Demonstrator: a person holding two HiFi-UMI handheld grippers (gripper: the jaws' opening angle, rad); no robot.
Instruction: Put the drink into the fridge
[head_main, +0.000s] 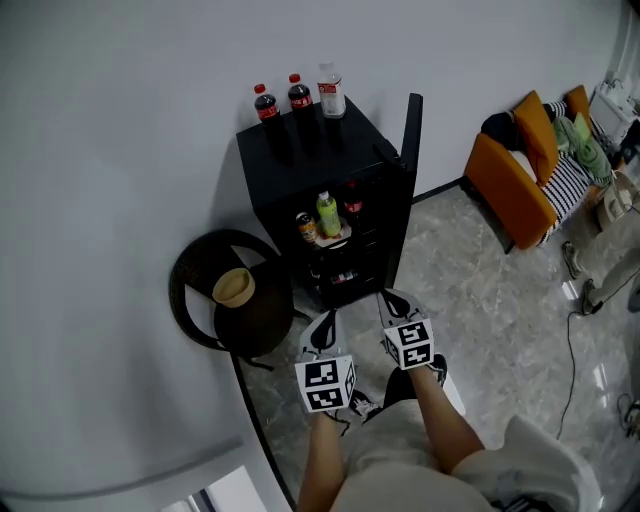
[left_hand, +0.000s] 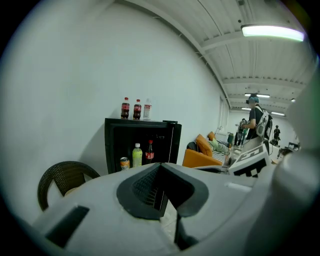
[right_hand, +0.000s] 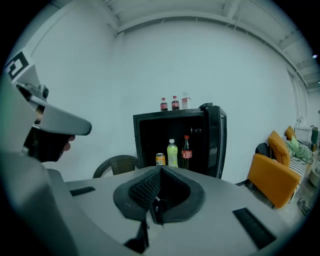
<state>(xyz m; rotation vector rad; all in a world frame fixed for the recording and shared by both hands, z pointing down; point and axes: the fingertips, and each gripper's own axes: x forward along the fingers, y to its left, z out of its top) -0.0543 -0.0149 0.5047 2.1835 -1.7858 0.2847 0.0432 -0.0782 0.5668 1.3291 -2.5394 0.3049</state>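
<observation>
left claw (left_hand: 161, 167) closed, empty, open black fridge (left_hand: 174, 142) beyond, can (left_hand: 124, 163), green bottle (left_hand: 137, 156), cola bottle (left_hand: 149, 152) inside

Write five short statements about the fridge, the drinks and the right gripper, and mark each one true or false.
1. The fridge has its door open. True.
2. Three bottles stand on top of the fridge. True.
3. The right gripper holds a drink. False: its jaws are shut with nothing between them.
4. The fridge is empty inside. False: a can, a green bottle and a dark bottle stand on a shelf.
5. In the head view the chair stands right of the fridge. False: the chair is at its left; the orange sofa is at the right.
</observation>
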